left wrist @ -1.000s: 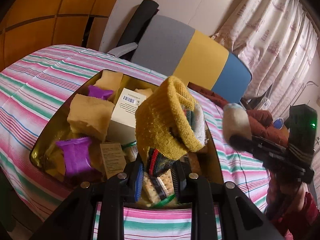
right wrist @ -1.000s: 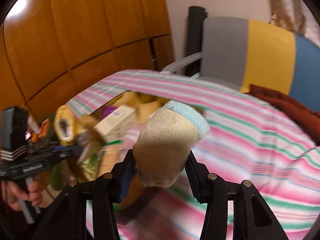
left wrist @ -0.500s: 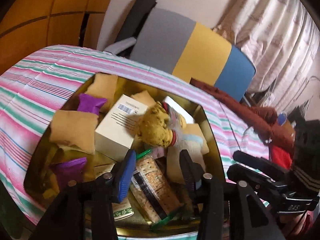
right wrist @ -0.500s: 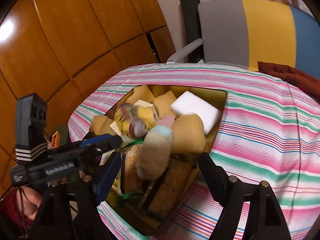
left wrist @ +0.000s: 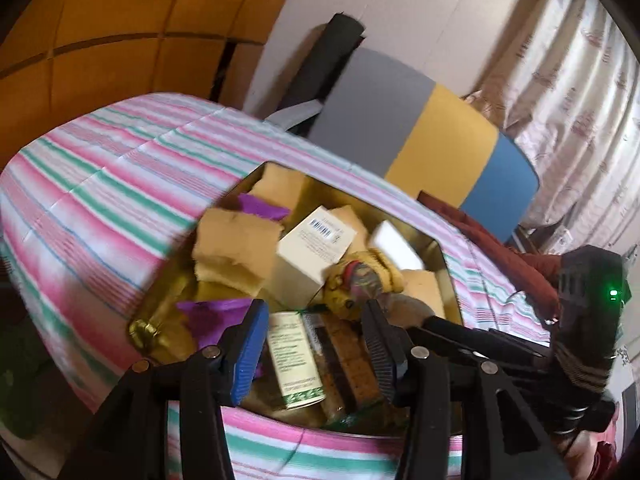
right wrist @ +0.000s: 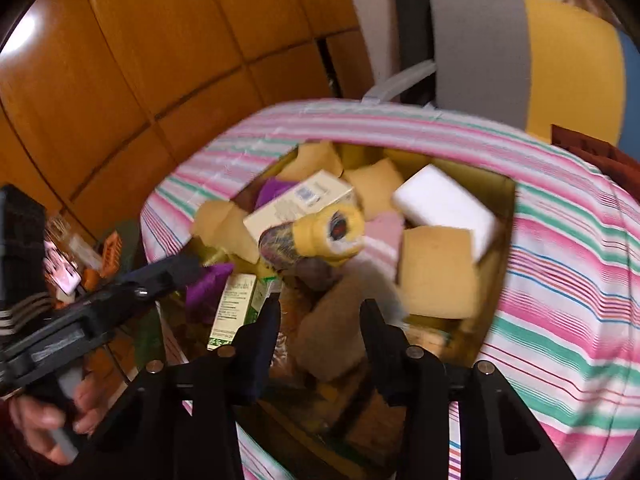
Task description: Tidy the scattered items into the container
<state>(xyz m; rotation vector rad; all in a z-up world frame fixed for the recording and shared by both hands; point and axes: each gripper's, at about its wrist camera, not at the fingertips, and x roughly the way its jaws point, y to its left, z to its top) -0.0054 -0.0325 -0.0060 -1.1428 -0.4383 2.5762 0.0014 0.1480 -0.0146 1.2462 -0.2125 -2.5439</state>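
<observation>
over the gold tin point(left wrist: 448, 276) — left claw point(left wrist: 316, 344) spread, right claw point(right wrist: 316, 336) closed, both empty.

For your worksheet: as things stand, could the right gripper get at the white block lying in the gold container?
Probably yes. The white block lies uncovered on top at the container's far side, nothing above it. The right gripper is empty, over the near end, though its jaws, just closing, would need to reopen.

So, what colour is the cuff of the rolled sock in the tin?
Yellow; the sock shows best in the right wrist view.
</observation>
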